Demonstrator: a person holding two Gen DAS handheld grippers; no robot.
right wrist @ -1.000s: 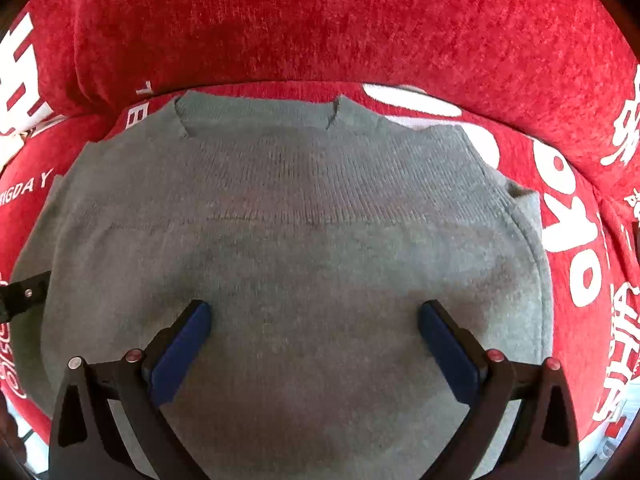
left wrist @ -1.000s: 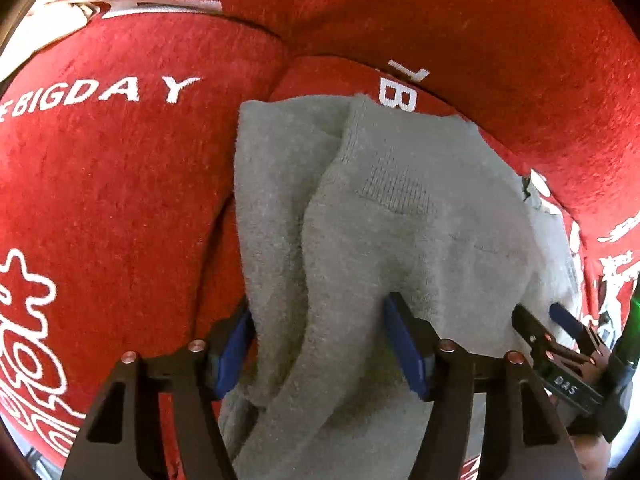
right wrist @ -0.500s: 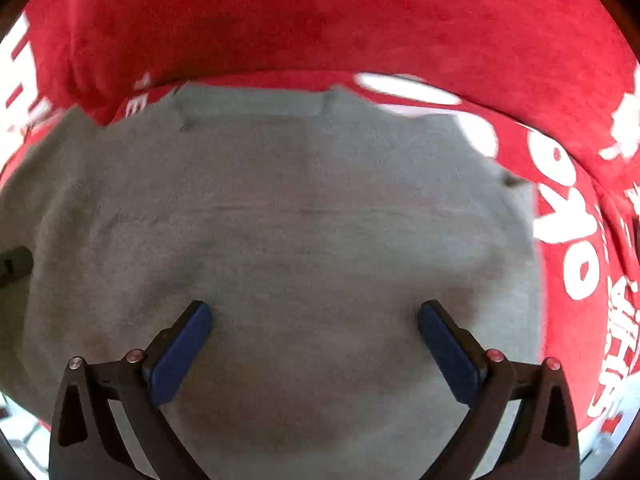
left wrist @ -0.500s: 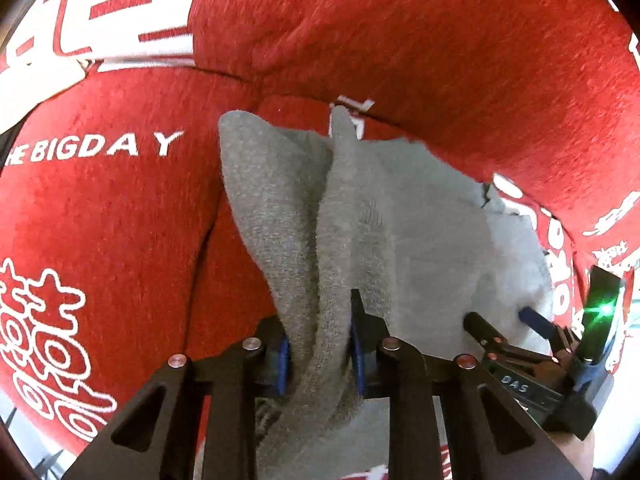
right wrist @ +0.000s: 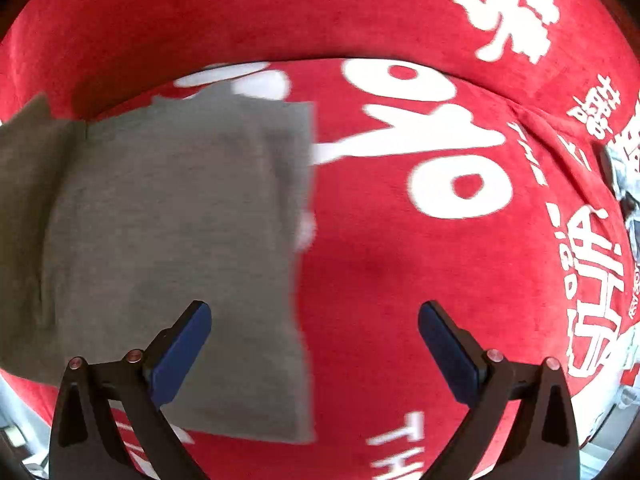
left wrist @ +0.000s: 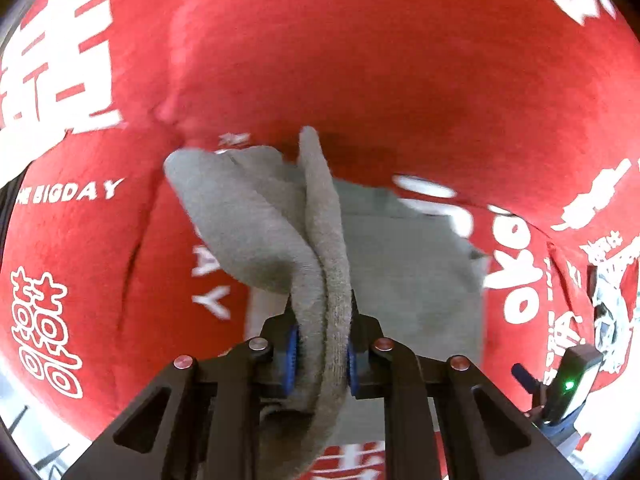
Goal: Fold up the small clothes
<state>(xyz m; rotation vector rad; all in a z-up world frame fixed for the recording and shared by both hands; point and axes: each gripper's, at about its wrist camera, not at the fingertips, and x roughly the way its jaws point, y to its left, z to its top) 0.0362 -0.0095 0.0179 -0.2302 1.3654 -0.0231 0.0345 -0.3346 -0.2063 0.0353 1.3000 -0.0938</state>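
Note:
A grey knitted sweater (left wrist: pixel 404 280) lies on a red sofa seat (right wrist: pixel 400 280) printed with white lettering. My left gripper (left wrist: pixel 322 344) has its jaws closing on a bunched fold of the sweater. The blue pads press on it from both sides, and the fold rises from the seat toward the backrest. The sweater's remaining part stays flat to the right. In the right wrist view the sweater (right wrist: pixel 172 220) fills the left half. My right gripper (right wrist: pixel 314 336) hangs open over its right edge, left finger above the cloth, right finger above bare red cover, holding nothing.
The sofa's red backrest (left wrist: pixel 360 60) rises right behind the sweater. Red seat cover (left wrist: pixel 72 240) with white print spreads to the left and right. A crumpled grey-white object (right wrist: pixel 624 184) sits at the far right edge of the seat.
The left jaws went from wide apart around the sweater's side to pinched on a fold, which lifted and shifted right. The right gripper slid right from the sweater's middle to its edge, still open.

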